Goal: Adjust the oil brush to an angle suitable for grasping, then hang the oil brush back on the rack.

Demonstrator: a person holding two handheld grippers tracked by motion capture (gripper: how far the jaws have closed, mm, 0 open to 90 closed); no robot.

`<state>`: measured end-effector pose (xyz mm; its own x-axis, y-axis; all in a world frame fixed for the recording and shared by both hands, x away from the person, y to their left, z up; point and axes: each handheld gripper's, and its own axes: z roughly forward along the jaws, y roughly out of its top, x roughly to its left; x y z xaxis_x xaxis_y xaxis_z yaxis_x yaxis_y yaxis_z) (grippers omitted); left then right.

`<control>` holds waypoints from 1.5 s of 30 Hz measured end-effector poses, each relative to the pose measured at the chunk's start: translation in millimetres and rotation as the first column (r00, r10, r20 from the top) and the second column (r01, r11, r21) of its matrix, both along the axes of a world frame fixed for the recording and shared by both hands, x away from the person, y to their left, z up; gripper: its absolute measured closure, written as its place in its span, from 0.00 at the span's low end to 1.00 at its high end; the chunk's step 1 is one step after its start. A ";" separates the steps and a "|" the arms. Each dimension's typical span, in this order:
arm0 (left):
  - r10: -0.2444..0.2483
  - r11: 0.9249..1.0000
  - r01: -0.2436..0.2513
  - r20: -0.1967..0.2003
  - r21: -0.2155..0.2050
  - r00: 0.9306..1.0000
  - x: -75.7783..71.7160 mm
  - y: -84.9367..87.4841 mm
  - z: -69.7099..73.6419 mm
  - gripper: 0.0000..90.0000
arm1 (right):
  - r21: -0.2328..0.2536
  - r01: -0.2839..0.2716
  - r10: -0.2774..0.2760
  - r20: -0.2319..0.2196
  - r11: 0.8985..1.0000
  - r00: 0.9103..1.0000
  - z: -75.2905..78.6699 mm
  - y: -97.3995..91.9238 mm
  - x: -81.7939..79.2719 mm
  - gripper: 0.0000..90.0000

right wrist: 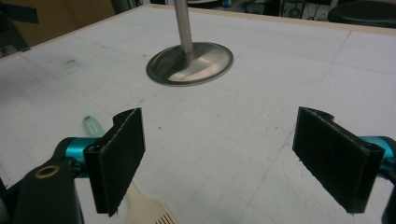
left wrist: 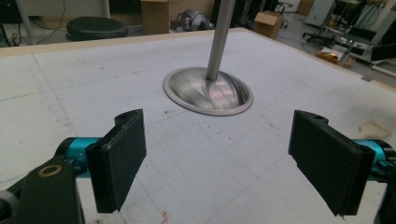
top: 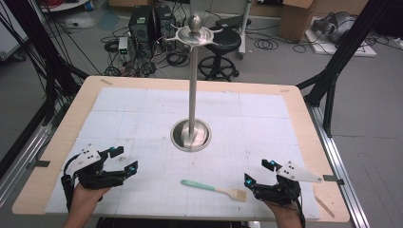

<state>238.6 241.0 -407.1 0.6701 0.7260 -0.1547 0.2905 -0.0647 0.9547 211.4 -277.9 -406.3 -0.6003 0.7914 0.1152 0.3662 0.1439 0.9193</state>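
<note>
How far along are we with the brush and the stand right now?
Nothing looks done yet: the brush lies flat on the white mat, apart from the metal stand, whose top hooks carry nothing. In hand: nothing; the left tool and right tool both stand open and empty, the right one nearest the bristles. Probably left: grasping the brush and hanging it on the stand.

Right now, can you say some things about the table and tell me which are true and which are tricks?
1. The brush lies flat on the table mat. True.
2. The left gripper holds the brush. False: its jaws stand open with nothing between them.
3. The metal stand is upright in the middle of the mat. True.
4. The right gripper is shut. False: its jaws stand wide apart.
5. The brush handle is red. False: it is mint green.
</note>
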 end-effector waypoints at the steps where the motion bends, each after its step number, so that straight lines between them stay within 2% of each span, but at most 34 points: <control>1: 0.008 1.000 -0.008 -0.001 -0.006 1.000 -0.9 2.0 -0.5 0.22 | -0.002 -0.005 0.005 0.010 1.000 1.000 0.8 0.9 0.6 0.18; 9: 0.028 0.999 -0.028 0.001 -0.020 1.000 -4.7 12.9 -4.6 0.23 | -0.010 -0.009 0.010 0.013 1.000 1.000 1.7 1.6 -2.3 0.18; 14: 0.031 0.999 -0.031 -0.003 -0.022 1.000 -5.7 13.7 -5.5 0.23 | 0.010 0.000 0.000 0.013 1.000 1.000 1.6 -3.5 -4.6 0.19; 21: 0.040 0.999 -0.041 -0.018 -0.024 0.999 -5.4 15.2 -9.7 0.23 | 0.003 -0.044 0.044 0.001 0.999 0.999 1.8 0.6 -3.5 0.26; 25: 0.043 0.999 -0.044 -0.024 -0.030 0.999 -4.0 16.0 -10.1 0.23 | -0.022 -0.085 0.084 -0.025 0.996 0.996 -0.5 9.4 -0.7 0.26; 29: 0.035 0.999 -0.036 -0.030 -0.012 0.999 -5.1 14.9 -11.4 0.24 | -0.054 -0.124 0.122 -0.046 0.991 0.991 -2.6 17.8 2.3 0.26; 33: 0.031 1.000 -0.031 -0.028 -0.005 0.999 -4.4 12.8 -10.6 0.25 | -0.100 -0.190 0.182 -0.079 0.977 0.980 -6.8 27.0 5.1 0.33; 37: 0.023 1.000 -0.024 -0.043 -0.012 0.999 -3.2 10.2 -12.6 0.25 | -0.136 -0.257 0.241 -0.119 0.957 0.963 -13.1 36.7 6.9 0.42; 39: 0.018 1.000 -0.018 -0.043 -0.002 0.999 -2.8 8.9 -13.3 0.25 | -0.148 -0.303 0.284 -0.135 0.942 0.949 -15.5 41.2 8.9 0.50; 45: 0.012 1.000 -0.012 -0.051 0.000 0.999 -4.0 7.2 -14.3 0.25 | -0.204 -0.430 0.394 -0.195 0.880 0.898 -24.0 57.4 16.9 0.63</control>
<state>234.7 248.2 -421.3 0.6523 0.7342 -0.1884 0.3395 -0.0608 0.9386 228.3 -220.5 -430.3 -0.8689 0.4905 0.0663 0.3509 0.5159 0.7814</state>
